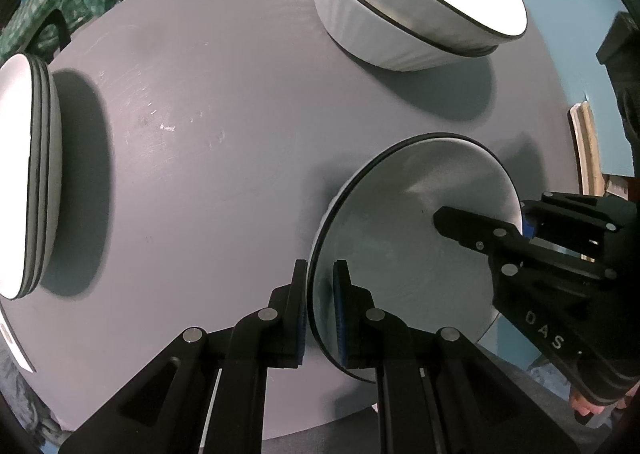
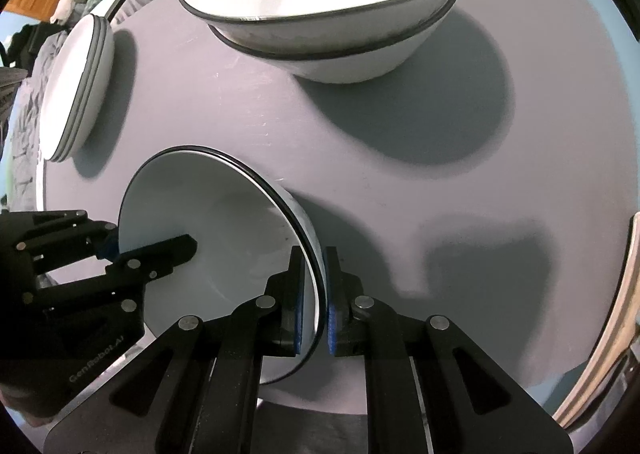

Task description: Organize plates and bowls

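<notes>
A white bowl with a dark rim is held between both grippers over the grey round table. My left gripper is shut on its rim on one side, also seen in the right wrist view. My right gripper is shut on the opposite rim, also seen in the left wrist view. A stack of two white bowls stands further back. A stack of white plates lies at the left.
The table's edge runs close in front of both grippers. A blue floor or wall lies beyond the table on the right. Patterned cloth and dark clutter lie past the plates.
</notes>
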`<action>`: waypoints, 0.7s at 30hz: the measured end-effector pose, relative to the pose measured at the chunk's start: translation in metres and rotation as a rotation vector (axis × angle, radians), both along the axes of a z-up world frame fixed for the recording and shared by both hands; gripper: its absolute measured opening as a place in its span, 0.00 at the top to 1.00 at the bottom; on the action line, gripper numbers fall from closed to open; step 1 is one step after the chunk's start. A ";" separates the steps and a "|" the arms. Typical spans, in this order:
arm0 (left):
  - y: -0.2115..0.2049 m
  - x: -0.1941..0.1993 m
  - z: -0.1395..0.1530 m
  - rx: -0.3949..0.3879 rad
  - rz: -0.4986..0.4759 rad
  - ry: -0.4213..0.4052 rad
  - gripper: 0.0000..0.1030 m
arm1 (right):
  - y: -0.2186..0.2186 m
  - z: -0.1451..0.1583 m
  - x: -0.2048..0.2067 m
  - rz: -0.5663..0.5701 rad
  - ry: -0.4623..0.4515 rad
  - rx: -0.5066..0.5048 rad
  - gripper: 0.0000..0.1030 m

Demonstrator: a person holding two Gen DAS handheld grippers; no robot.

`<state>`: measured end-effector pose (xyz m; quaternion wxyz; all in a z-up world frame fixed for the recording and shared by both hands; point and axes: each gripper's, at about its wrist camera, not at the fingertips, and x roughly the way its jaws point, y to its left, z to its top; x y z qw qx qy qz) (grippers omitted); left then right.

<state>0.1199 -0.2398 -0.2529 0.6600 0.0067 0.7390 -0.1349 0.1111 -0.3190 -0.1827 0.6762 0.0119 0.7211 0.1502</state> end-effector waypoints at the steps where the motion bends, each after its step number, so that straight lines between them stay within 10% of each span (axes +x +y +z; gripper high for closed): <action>1: 0.007 -0.001 0.003 0.000 -0.006 -0.001 0.89 | 0.000 -0.001 0.001 -0.003 0.001 0.001 0.90; 21: 0.028 -0.008 0.039 0.003 -0.011 -0.011 0.91 | -0.020 0.025 -0.014 -0.058 -0.009 -0.014 0.94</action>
